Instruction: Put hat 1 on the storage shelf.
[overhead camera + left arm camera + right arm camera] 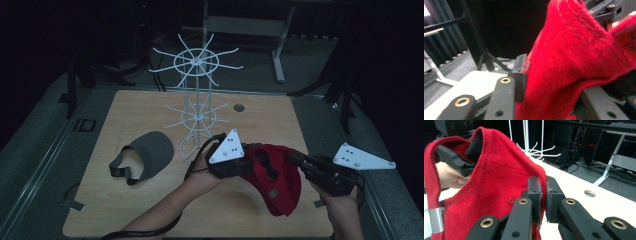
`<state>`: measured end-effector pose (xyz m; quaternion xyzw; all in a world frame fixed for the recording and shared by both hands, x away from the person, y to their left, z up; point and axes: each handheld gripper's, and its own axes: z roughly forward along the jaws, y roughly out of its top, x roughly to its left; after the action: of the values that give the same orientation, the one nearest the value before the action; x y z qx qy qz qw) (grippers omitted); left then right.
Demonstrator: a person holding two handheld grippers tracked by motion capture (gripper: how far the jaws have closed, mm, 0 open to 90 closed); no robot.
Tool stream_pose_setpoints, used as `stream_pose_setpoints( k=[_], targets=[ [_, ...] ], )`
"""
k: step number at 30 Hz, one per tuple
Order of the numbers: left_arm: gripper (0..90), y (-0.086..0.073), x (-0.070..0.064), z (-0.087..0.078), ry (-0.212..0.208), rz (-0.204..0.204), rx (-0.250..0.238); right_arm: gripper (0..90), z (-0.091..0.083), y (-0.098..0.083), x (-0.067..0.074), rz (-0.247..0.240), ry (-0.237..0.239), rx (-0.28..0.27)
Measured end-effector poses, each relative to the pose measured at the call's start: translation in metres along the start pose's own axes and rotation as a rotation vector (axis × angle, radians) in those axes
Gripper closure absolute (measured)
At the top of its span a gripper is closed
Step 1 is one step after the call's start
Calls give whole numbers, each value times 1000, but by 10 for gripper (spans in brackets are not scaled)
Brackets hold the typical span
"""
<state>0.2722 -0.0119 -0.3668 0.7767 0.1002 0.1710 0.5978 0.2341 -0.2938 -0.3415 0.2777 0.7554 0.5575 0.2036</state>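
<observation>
The red cap (277,180) hangs above the near right part of the desk (150,210), held up between both grippers. The right gripper (543,195) has its fingers pressed together on the cap's edge, pinching the fabric. The left gripper (245,161) sits at the cap's other side; its fingers (520,75) stand spread with red cloth between them, and I cannot tell whether they press on it. A grey visor (147,155) lies to the left, beside the white wire rack (196,100).
</observation>
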Motion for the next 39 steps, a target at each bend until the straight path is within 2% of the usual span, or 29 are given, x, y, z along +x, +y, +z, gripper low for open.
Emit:
stream_pose_setpoints(
  k=[5,8,12,14,20,21,27,33,39],
  targets=[
    [628,-6,1,-9,19,-24,-5,843,-1,-1,-4,17,-17,-4],
    [594,-11,5,-16,47,-41,-6,843,-2,-1,-6,23,-30,-7],
    [594,-19,8,-26,84,-60,-10,843,-5,0,-9,30,-53,-15],
    [594,-25,10,-32,97,-81,-8,843,-6,1,-12,47,-66,-27],
    [594,-43,9,-47,125,-94,16,844,-8,6,-22,102,-124,-69],
    [593,-47,9,-49,133,-100,23,844,-8,9,-24,117,-139,-82],
    [556,-68,6,-62,158,-126,51,843,-3,26,-31,122,-191,-113],
    [519,-96,-1,-74,171,-185,75,844,3,53,-37,111,-209,-152],
    [494,-121,-8,-84,176,-228,102,844,12,81,-41,103,-217,-178]
  ],
)
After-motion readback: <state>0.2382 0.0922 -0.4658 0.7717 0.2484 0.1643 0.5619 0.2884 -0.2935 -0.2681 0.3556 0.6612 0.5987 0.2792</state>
